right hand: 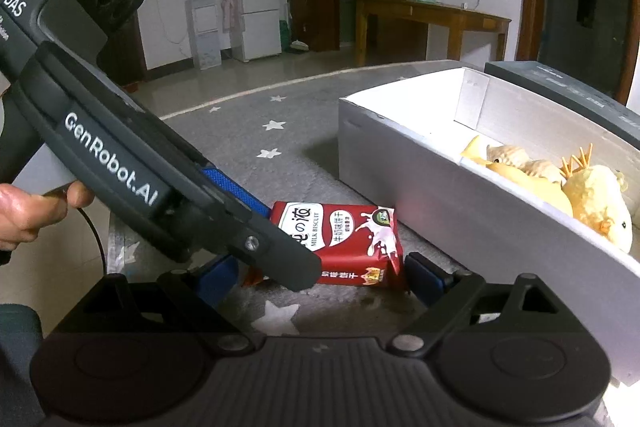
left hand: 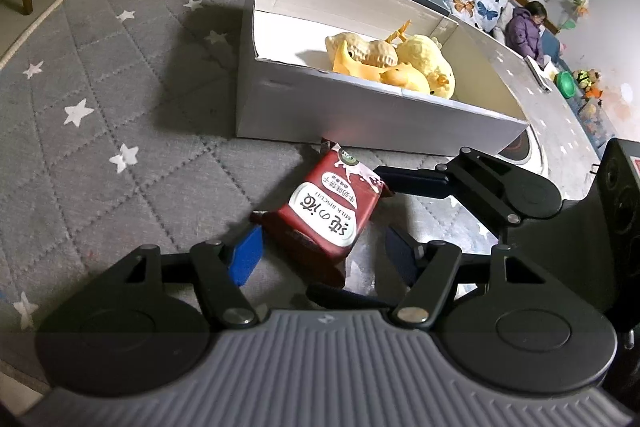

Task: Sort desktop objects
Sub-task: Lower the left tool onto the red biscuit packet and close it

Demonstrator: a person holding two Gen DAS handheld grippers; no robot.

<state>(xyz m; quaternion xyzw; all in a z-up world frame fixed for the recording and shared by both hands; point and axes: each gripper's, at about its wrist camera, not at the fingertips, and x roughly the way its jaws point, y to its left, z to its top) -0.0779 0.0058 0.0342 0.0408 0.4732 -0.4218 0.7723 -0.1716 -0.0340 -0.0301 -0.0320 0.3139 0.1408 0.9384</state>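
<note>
Biscuit packet (left hand: 326,213) on the mat between both grippers' spread jaws.

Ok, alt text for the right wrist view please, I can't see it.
A red milk biscuit packet lies on a grey star-patterned mat, between the open blue pads of the right gripper. The left gripper reaches in from the left, straddling the packet's left end. To the right, a grey box holds yellow toys.

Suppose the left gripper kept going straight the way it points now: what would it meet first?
Most likely the red milk biscuit packet, already lying between the fingers of the left gripper. Beyond it stands the grey box wall.
</note>
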